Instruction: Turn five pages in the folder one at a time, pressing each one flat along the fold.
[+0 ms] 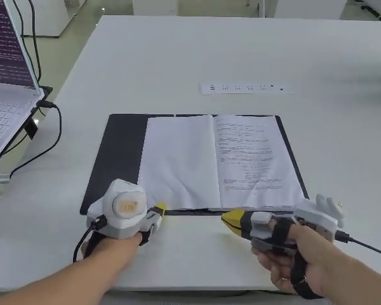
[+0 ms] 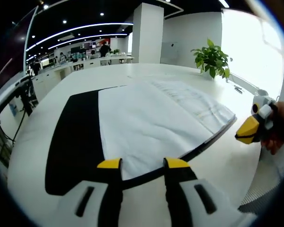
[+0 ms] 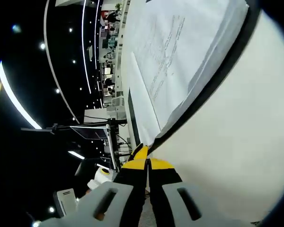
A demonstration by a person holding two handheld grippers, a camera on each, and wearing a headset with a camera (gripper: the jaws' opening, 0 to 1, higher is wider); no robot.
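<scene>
**Left gripper** point(image 1: 157, 210): held low over the table point(image 1: 178, 57), jaws apart, nothing between them. In the left gripper view, the gripper point(image 2: 143, 164) has its yellow tips just short of the folder's black near edge, which runs across directly ahead of the gap.

**Folder** point(image 1: 124, 152): lies open and flat directly ahead of both grippers. A blank left page point(image 1: 178, 162) sits ahead of the left gripper, with a strip of bare black cover to that gripper's left. A printed right page point(image 1: 251, 155) sits ahead and to the right of the right gripper.

**Right gripper** point(image 1: 232, 218): jaws together, empty. The tip points toward the left gripper, just beside the folder's near edge and close to the fold. In the right gripper view point(image 3: 144, 161), the closed tips meet near the folder's edge.

**Surroundings:**
- Bare table separates the two grippers.
- A power strip point(image 1: 244, 88) lies beyond the folder's far edge.
- A laptop point(image 1: 3, 82) and its cable point(image 1: 51, 136) sit well to the left of the left gripper.
- A potted plant point(image 2: 213, 59) stands far ahead.
</scene>
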